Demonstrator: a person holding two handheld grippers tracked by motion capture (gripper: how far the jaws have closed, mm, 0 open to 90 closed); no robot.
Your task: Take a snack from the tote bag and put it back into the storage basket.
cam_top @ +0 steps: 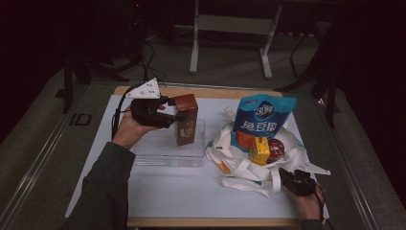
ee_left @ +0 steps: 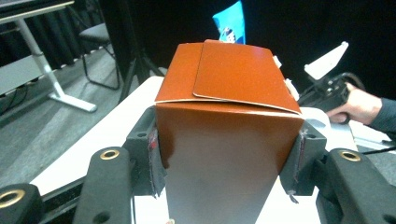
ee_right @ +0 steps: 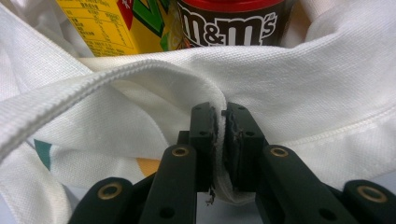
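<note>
Left third of the surface [cam_top: 158, 191]: the left tool [cam_top: 178, 109] is sitting toward the far-left corner, held in the left hand [cam_top: 128, 128], its sleeve coming in over the near edge. This tool is grasping the brown carton [cam_top: 186, 120], jaws pressing on two opposite sides just below the folded top; in the left gripper view the carton [ee_left: 229, 135] is standing upright between both pads. The carton is hanging over the clear tray [cam_top: 191, 155], which is lying left of centre, long side parallel to the near edge. Whether the carton's base is touching the tray floor cannot be told. Bare white surface is lying open between the tray and the near edge, and along the left edge.

Right half: the white tote bag [cam_top: 239, 165] is slumping just beside the tray's right end. A blue snack pouch [cam_top: 261, 120] is standing up in it on the far side; a yellow juice box [cam_top: 260, 150] and a red-lidded M&M's tub [cam_top: 276, 147] are sitting in front of it. Little free room between bag and right edge.

Near-right corner: the right tool [cam_top: 287, 178] is clenching a fold of the bag's rim, the cloth [ee_right: 261, 79] pinched between the pads.
</note>
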